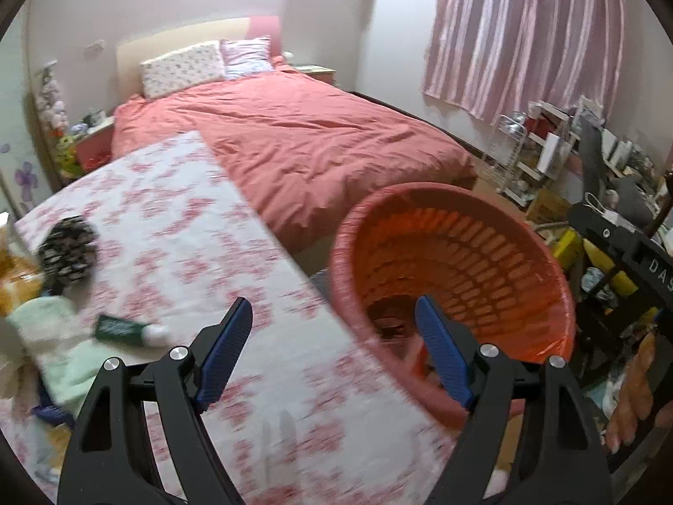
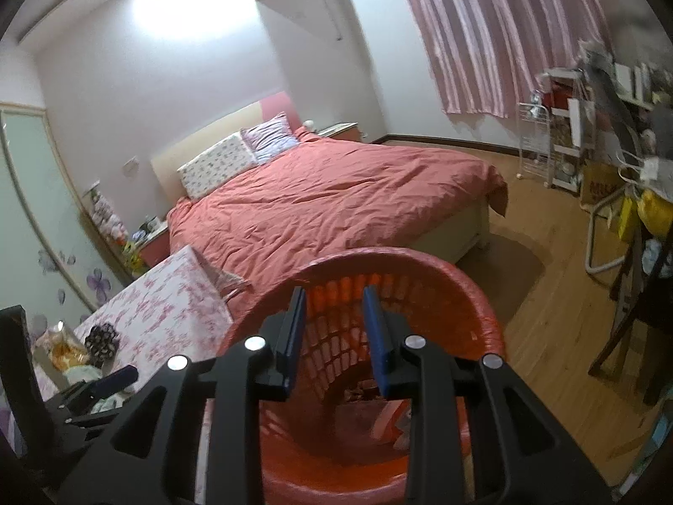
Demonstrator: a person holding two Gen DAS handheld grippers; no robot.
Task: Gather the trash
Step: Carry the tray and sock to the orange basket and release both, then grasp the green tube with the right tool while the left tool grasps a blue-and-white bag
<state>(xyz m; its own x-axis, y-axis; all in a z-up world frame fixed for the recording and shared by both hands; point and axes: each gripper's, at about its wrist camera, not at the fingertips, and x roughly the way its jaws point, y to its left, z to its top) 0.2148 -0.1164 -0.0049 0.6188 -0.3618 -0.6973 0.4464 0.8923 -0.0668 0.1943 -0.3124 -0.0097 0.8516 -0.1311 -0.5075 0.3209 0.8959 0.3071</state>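
Both claws stand empty. Left gripper [image 1: 334, 324] has its blue pads spread wide, one over the pink-flowered white tablecloth [image 1: 176, 227], the other over the near rim of the round red plastic slatted basket [image 1: 454, 261]; nothing sits between them. Right gripper [image 2: 334, 320] hangs over the same basket [image 2: 475, 307] with a narrow gap between its pads and nothing in the gap. Scraps lie blurred at the basket's bottom. On the cloth, left of the left gripper, lie a dark green tube with a white cap [image 1: 126, 330], a pale green cloth [image 1: 50, 336] and a black-and-white patterned pouch [image 1: 67, 252]. Far behind stands a bed with a salmon-red cover [image 1: 311, 134].
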